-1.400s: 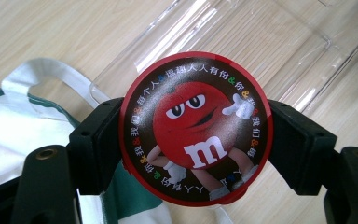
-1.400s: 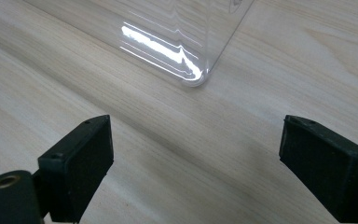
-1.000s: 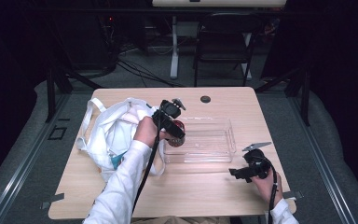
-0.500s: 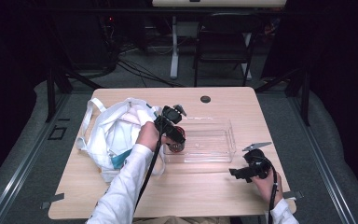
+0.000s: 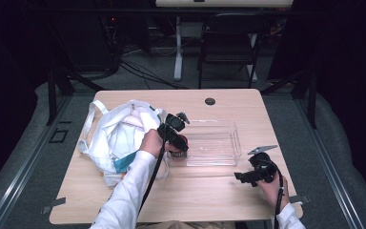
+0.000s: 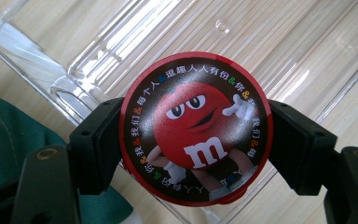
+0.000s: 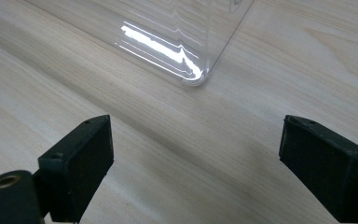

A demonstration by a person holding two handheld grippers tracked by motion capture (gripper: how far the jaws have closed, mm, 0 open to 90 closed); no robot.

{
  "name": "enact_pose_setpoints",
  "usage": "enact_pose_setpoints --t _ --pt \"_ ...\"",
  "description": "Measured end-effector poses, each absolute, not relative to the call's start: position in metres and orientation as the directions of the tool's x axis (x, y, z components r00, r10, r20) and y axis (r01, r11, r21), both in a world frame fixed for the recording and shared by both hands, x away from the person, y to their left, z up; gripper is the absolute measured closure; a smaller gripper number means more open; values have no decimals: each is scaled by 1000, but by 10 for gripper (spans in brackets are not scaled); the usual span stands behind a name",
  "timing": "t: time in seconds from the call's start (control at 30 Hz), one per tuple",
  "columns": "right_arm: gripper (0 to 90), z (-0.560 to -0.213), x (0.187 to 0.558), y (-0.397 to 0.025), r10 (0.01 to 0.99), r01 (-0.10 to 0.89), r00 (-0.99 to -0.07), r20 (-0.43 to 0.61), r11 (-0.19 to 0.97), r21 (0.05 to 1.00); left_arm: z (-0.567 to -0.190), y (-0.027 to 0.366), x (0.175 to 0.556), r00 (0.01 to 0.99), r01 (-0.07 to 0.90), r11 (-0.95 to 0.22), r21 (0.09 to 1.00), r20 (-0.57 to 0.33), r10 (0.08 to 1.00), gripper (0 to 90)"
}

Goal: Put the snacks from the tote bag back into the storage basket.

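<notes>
Candy tin [image 6: 196, 128] clamped between the fingers [image 6: 95, 147] of our left gripper [image 5: 174, 136], we hold it at the near-left corner of the clear plastic tray [image 5: 231, 143], its red lid with a cartoon figure facing the left gripper view. Beneath it lie the tray's ribbed floor and a bare strip of the wooden table [image 5: 209, 191]. Our right gripper [image 5: 255, 172] rests on the table just off the tray's right end, its fingers [image 7: 77, 156] spread wide and gripping nothing. The white tote bag [image 5: 116, 136] sits slumped at the left, more goods showing inside. We judge the unpacking to be at an early stage: one tin nearly delivered, not yet released, and the tray otherwise bare.
</notes>
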State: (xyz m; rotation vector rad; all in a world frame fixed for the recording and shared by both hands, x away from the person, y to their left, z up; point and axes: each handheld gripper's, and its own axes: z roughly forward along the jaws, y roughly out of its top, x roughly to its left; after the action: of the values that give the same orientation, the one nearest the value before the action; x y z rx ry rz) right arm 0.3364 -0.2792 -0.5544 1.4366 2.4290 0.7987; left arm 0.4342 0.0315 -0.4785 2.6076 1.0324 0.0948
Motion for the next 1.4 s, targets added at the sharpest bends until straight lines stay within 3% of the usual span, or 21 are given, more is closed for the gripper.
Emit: enact_pose_setpoints --t 0.77,1.4 --pt "98 -555 336 -278 861 744 -500 95 371 556 -494 24 433 746 643 -710 286 -25 665 257" --pt "99 -556 338 -278 862 746 -496 109 358 562 -495 23 432 726 658 -684 316 -22 688 252"
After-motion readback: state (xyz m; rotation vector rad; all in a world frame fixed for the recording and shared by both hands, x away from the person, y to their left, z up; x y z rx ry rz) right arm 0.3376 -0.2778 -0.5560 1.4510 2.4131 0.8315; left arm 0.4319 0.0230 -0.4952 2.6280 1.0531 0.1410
